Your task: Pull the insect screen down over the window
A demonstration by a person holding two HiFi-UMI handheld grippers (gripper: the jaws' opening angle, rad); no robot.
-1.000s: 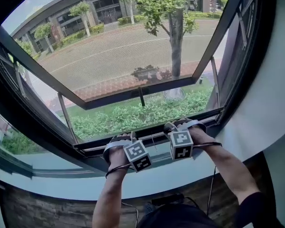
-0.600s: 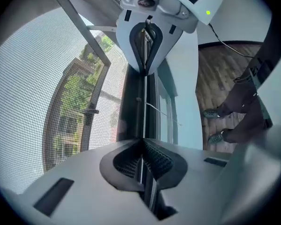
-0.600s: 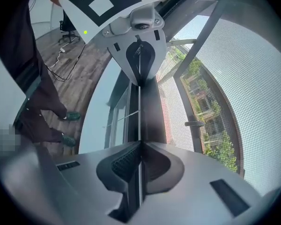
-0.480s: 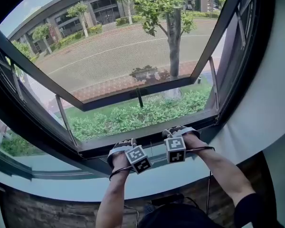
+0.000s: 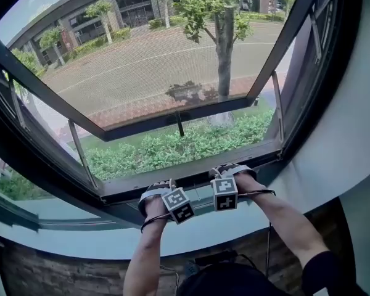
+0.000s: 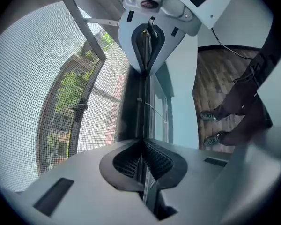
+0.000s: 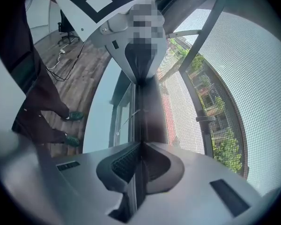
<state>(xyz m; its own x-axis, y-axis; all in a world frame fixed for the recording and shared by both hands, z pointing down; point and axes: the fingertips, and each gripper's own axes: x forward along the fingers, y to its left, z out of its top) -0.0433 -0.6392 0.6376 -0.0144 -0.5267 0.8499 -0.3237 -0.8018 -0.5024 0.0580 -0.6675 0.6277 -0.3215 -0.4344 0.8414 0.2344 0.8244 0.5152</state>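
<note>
Head view: the left tongs (image 5: 155, 189) and right tongs (image 5: 232, 170) sit slightly closer together than a second ago. Both are on the bottom bar (image 5: 194, 179) of the insect screen (image 5: 166, 66), low by the sill (image 5: 246, 224).
Left gripper view: the tongs (image 6: 143, 161) are pinched narrow on the bar's thin lip, and a wooden floor (image 6: 210, 83) shows.
Right gripper view: the tongs (image 7: 139, 158) hold the bar likewise.

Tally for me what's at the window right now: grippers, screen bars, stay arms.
Grippers: 2, the left gripper and the right gripper, both shut on the screen bar
Screen bar: 1
Stay arms: 2
Total: 5
</note>
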